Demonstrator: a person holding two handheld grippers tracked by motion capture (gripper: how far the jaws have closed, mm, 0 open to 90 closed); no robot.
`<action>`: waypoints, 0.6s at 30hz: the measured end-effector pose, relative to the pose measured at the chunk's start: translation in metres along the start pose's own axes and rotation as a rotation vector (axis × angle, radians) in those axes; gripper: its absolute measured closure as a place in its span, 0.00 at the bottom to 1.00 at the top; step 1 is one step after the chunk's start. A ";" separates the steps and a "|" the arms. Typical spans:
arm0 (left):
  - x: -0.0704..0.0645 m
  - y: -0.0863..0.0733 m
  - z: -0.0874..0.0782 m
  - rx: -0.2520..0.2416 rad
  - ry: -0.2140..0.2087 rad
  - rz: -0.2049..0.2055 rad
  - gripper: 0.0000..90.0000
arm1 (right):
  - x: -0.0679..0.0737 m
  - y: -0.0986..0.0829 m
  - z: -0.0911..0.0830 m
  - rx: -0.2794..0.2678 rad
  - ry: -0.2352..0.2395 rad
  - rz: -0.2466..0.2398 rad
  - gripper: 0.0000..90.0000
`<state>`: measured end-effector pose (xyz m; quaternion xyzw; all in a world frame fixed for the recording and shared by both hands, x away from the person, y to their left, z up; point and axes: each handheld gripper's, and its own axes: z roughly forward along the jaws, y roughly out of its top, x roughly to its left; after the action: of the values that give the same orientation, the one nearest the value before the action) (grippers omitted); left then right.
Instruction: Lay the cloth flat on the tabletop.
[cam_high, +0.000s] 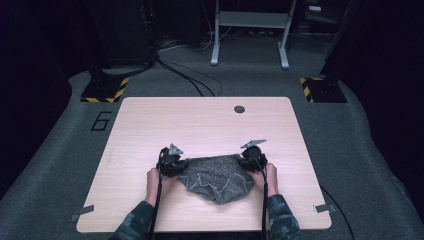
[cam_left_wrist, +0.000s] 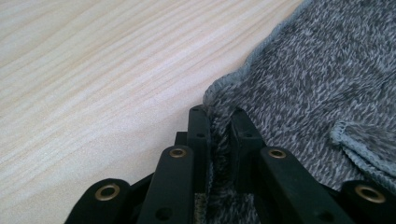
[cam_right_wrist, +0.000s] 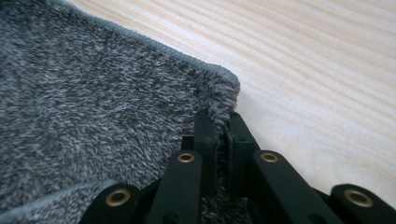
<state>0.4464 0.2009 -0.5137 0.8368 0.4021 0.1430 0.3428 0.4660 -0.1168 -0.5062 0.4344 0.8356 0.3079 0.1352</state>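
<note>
Pale wood table (cam_high: 200, 125) was seen beneath a grey cloth (cam_high: 217, 177), stretched between both tongs; its corners were clamped by the left gripper (cam_left_wrist: 218, 122) and right gripper (cam_right_wrist: 220, 122).

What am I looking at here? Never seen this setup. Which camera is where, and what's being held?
No robot here: a person holds a hand-operated claw in each hand. The high view looks down from above the person's side of the wooden table. There the left claw and right claw sit at either end of a grey towel that lies crumpled on the table. The other two pictures come from cameras riding on the claws, looking along their black jaws. In the left gripper view, the left claw is pinched shut on one towel corner; in the right gripper view, the right claw is pinched on another.
</note>
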 end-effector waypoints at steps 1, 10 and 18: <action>0.000 0.000 0.000 -0.011 -0.004 -0.007 0.90 | 0.001 -0.001 -0.001 -0.003 0.007 0.014 0.95; -0.004 0.001 -0.009 -0.017 -0.047 -0.011 0.90 | 0.006 -0.014 -0.027 -0.048 0.031 0.045 0.95; -0.009 -0.002 -0.017 -0.006 -0.093 -0.010 0.91 | 0.014 -0.027 -0.040 -0.063 0.039 0.049 0.95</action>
<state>0.4305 0.2026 -0.5030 0.8394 0.3898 0.1036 0.3644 0.4210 -0.1323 -0.4918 0.4442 0.8171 0.3455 0.1251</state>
